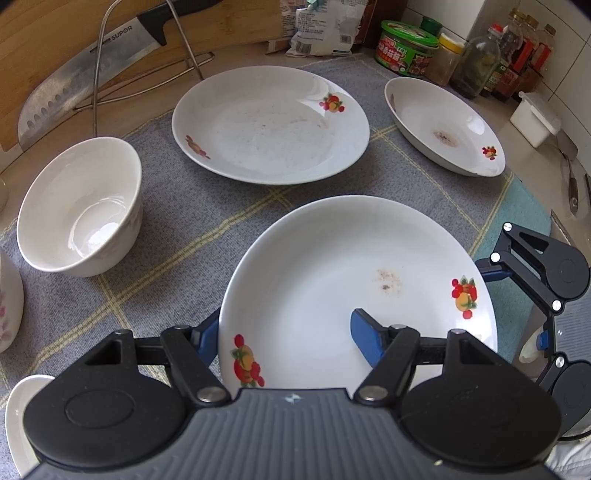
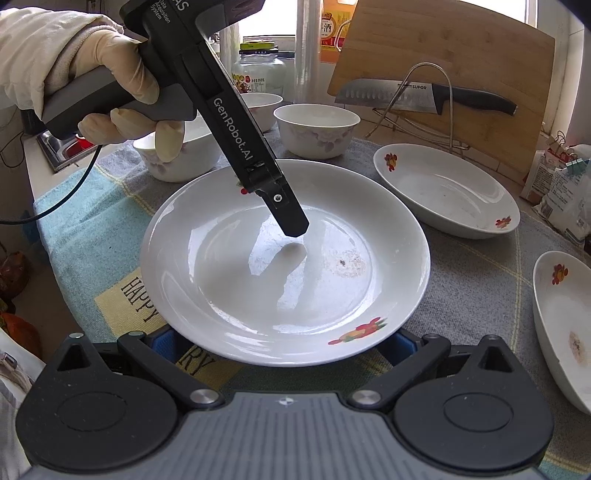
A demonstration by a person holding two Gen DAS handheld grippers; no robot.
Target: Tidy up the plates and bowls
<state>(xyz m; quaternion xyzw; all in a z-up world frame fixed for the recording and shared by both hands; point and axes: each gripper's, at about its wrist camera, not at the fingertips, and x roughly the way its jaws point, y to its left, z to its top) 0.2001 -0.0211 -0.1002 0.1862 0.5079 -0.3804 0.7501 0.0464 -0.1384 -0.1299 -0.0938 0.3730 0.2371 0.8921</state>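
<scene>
A white fruit-print plate [image 1: 343,280] lies on the grey checked cloth [image 1: 177,236]. My left gripper [image 1: 284,334] is open and straddles its near rim: one blue finger [image 1: 207,332] outside, the other [image 1: 365,332] over the plate's inside. The same plate [image 2: 284,266] fills the right wrist view, with the left gripper's finger [image 2: 288,214] above its middle. My right gripper [image 2: 280,347] is open at the plate's opposite rim, fingers low on either side; it also shows in the left wrist view [image 1: 543,280]. Two more fruit-print plates [image 1: 269,125] [image 1: 443,125] lie beyond. A white bowl [image 1: 81,206] stands left.
A knife [image 1: 92,62] and cutting board [image 1: 55,33] rest on a wire rack [image 1: 147,74] at the back. Jars and bottles [image 1: 461,55] stand back right. More flowered bowls [image 2: 314,129] stand behind the plate in the right wrist view. A sink [image 2: 62,147] is beyond them.
</scene>
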